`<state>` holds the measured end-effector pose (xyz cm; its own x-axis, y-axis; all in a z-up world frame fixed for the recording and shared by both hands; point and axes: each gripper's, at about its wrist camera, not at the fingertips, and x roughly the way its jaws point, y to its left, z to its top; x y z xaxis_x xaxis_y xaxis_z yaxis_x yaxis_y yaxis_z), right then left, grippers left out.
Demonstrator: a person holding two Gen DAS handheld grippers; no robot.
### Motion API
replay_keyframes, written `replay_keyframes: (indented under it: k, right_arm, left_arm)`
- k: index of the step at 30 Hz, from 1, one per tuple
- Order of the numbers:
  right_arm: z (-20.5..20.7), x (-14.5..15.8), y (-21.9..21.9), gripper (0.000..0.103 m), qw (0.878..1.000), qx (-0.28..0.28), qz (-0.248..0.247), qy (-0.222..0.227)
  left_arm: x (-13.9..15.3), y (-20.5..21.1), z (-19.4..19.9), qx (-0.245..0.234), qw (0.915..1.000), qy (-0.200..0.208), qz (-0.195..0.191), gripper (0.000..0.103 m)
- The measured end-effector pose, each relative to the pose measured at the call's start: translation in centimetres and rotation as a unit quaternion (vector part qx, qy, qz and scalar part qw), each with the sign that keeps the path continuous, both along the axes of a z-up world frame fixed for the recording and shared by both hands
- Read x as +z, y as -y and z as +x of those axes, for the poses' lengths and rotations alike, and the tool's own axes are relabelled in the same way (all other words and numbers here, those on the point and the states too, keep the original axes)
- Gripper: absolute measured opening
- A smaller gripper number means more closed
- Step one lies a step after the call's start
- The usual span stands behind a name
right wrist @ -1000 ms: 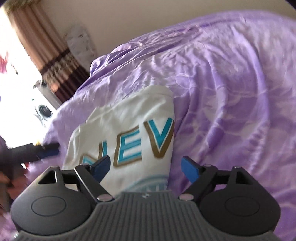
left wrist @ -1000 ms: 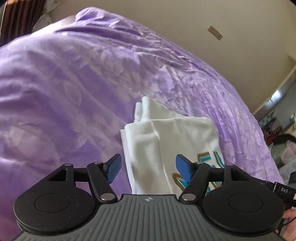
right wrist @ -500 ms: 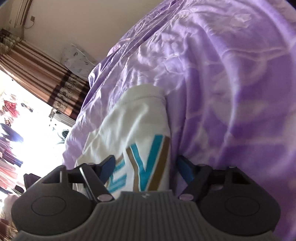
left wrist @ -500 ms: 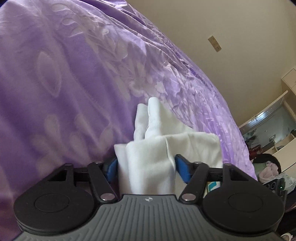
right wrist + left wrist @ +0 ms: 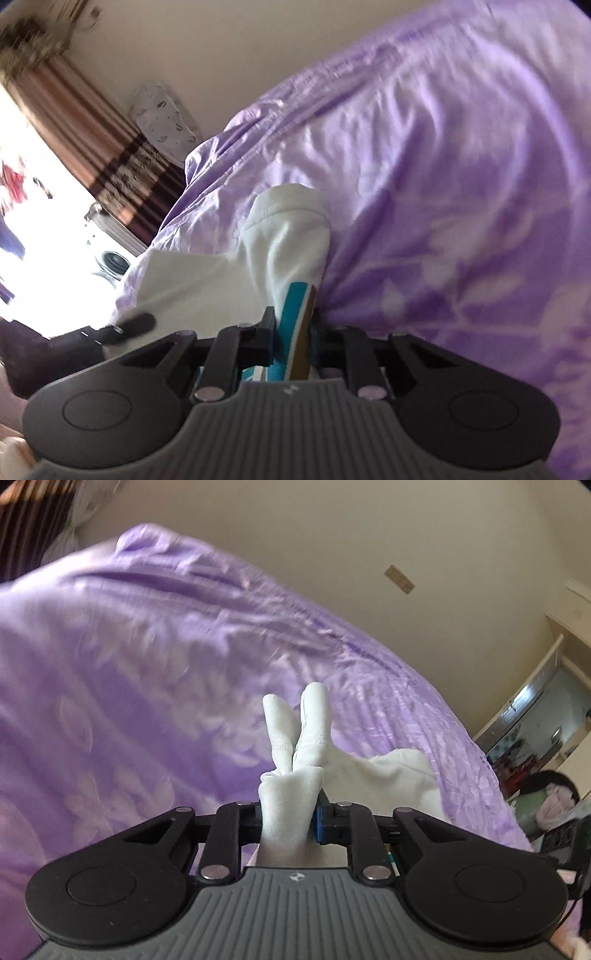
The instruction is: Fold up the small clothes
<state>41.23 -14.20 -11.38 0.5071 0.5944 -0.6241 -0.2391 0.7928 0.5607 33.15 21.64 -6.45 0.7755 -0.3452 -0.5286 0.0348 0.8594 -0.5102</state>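
A small white shirt (image 5: 391,779) with teal and gold lettering lies on a purple bedspread (image 5: 147,672). My left gripper (image 5: 290,818) has its jaws closing on a bunched white edge of the shirt, and folds of cloth stick up beyond its pads. In the right wrist view the same shirt (image 5: 258,258) is lifted into a ridge. My right gripper (image 5: 293,332) has its jaws closing on the printed edge, with a teal and gold stripe pinched between the pads. The left gripper (image 5: 125,326) shows dark at the lower left of that view.
The purple bedspread (image 5: 461,184) fills most of both views. A beige wall (image 5: 332,554) stands behind the bed. Striped brown curtains (image 5: 96,140) and a bright window are at the left. A doorway and clutter (image 5: 546,738) lie past the bed's right edge.
Both grippers went from wide open above the flat shirt to pinching its edges. The cloth now stands bunched up between the pads on each side and is lifted off the bed.
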Motion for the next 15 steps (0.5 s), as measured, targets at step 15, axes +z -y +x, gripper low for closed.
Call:
replay_keyframes:
  k: [15]
  right_arm:
    - [-12.0,15.2,4.1,0.009,0.992,-0.01,0.035,0.122]
  left_arm:
    - [13.0,6.2,-13.1,-0.014,0.9905,0.136,0.008,0.02]
